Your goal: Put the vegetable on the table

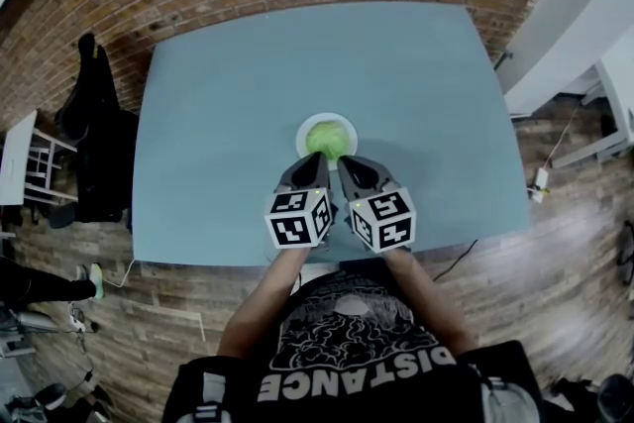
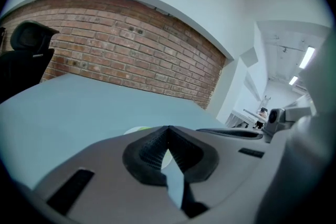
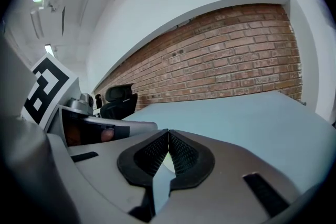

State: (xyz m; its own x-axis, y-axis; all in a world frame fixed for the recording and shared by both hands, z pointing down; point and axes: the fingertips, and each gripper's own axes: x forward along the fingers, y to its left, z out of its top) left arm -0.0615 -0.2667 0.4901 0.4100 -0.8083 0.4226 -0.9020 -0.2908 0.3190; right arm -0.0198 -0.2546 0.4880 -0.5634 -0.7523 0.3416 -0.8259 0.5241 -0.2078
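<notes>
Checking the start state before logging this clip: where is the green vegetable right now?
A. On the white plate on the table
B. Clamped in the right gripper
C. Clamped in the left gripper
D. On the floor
A: the head view shows the green vegetable lying on the white plate, while the left gripper and right gripper are both shut on nothing.

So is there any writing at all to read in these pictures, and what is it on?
"DISTANCE": white print on the person's black shirt, upside down in the head view.
Marker cubes: black-and-white square patterns only, no letters.
Nothing else carries readable text.
</notes>
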